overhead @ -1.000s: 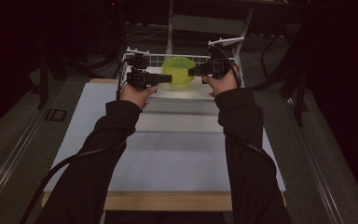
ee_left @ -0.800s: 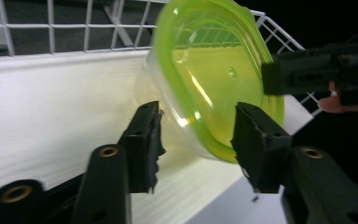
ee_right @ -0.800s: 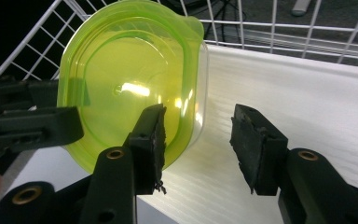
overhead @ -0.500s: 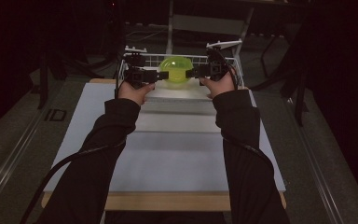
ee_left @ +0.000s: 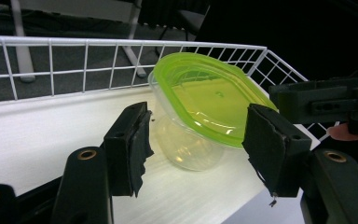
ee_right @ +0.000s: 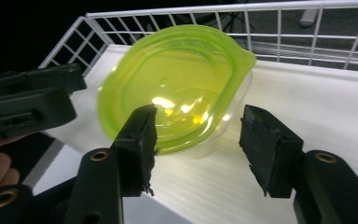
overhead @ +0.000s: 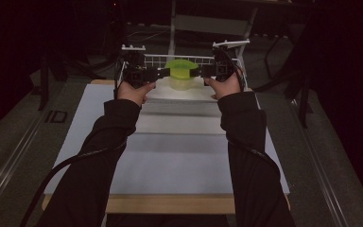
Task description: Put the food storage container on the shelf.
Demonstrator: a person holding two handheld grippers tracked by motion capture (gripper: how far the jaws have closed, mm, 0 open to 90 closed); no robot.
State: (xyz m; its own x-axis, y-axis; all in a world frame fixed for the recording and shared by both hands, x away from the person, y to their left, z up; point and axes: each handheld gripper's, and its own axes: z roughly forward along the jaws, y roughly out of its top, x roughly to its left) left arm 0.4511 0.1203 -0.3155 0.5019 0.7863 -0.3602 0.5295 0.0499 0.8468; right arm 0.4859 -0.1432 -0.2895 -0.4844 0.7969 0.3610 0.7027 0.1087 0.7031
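A clear plastic tub [overhead: 181, 83] with a lime-green lid [overhead: 181, 65] stands on a raised white shelf [overhead: 170, 94] at the table's far end. My left gripper [overhead: 159, 73] is just left of it and my right gripper [overhead: 203, 71] just right, both pointing inward at lid height. In the left gripper view the tub [ee_left: 191, 144] sits beyond my open left gripper [ee_left: 198, 135], its lid [ee_left: 209, 102] reaching behind the right pad [ee_left: 268, 140]. In the right gripper view the lid [ee_right: 172, 98] lies ahead of my open right gripper [ee_right: 198, 135], whose fingers hold nothing.
A white wire fence [overhead: 156, 59] runs along the shelf's back and sides, close behind the tub. The other gripper [ee_left: 326, 100] faces mine across the tub. White table surface [overhead: 170, 161] stretches back to the wooden front edge [overhead: 170, 204]. Dark floor surrounds the table.
Both hands have shifted slightly farther toward the wire fence. The green lid looked like a flat disc between the grippers a second ago; the clear tub body now shows beneath it.
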